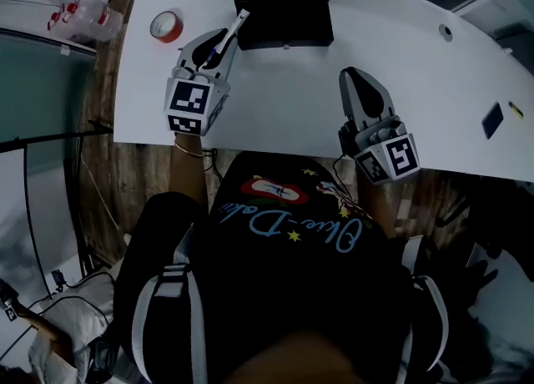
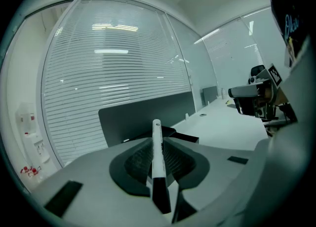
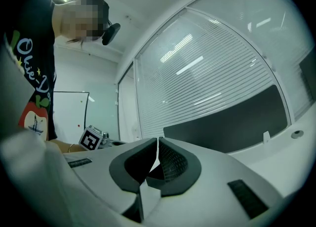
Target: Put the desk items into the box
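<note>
The black box (image 1: 282,2) sat at the worktop's (image 1: 292,107) twelve o'clock, its contents too dark to tell. The left claw (image 1: 219,47) gripped a white marker (image 1: 238,23) at the box's seven o'clock. The right claw (image 1: 354,75) was closed on nothing.

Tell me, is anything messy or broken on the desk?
Nothing stands out. The tape lies flat on the desk, the box sits at the back, and the left tool grips a pen cleanly.

White desk (image 1: 284,107), black box (image 1: 282,2), red tape roll (image 1: 166,26), pen (image 1: 229,36) — white, black at one end.
</note>
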The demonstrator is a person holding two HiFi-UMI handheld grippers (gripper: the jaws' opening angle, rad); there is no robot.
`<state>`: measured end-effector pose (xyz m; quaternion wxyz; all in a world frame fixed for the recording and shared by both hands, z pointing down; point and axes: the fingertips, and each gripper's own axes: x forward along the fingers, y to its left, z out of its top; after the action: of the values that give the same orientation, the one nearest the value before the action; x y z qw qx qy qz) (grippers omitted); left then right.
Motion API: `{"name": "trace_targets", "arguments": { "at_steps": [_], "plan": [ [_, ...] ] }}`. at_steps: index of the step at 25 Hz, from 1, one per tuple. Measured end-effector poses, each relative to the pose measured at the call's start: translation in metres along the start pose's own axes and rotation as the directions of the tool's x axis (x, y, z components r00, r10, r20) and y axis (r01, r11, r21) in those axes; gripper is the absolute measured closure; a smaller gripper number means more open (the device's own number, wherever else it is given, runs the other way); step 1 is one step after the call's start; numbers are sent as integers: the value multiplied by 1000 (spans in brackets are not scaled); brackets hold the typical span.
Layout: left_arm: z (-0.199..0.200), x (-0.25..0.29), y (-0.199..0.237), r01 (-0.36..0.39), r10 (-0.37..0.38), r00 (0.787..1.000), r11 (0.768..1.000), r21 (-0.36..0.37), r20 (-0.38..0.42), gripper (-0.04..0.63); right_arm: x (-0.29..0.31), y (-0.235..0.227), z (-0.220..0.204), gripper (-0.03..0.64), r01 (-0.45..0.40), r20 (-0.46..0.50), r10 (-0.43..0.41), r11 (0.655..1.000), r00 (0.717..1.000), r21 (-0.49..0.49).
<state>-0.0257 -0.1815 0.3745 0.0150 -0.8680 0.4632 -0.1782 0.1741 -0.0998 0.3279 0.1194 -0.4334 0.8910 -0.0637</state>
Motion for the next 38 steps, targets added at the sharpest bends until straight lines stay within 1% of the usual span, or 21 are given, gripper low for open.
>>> {"name": "trace_targets", "arguments": {
  "at_steps": [9,12,17,20,25,29,35,38],
  "plan": [
    [-5,39,-12,114,-111,993,992,54,-50,515,18,-3,0,592,26,-6,-26,1000,1000,-7],
    [-7,49,-16,159,-155,985,985,63,-70,515,26,-3,0,592,35,-9,-35,999,999,-17],
    [-14,71,-19,216,-207,974,971,106,-89,515,31,-5,-1,592,66,-20,-66,997,998,-35],
    [-22,81,-22,253,-240,964,960,122,-118,516,29,-8,-2,592,95,-18,-96,995,995,-35],
    [-37,98,-30,312,-289,943,940,140,-162,515,22,-13,0,592,143,-26,-145,988,989,-63],
    [-46,111,-38,351,-323,929,925,149,-183,515,14,-17,-1,592,186,-34,-188,981,981,-59],
    [-56,125,-49,398,-363,907,905,152,-212,515,3,-20,-1,592,232,-48,-235,971,971,-62],
    [-64,128,-53,427,-388,891,892,146,-236,515,-2,-21,-3,592,257,-56,-260,964,964,-66]
  ]
}}
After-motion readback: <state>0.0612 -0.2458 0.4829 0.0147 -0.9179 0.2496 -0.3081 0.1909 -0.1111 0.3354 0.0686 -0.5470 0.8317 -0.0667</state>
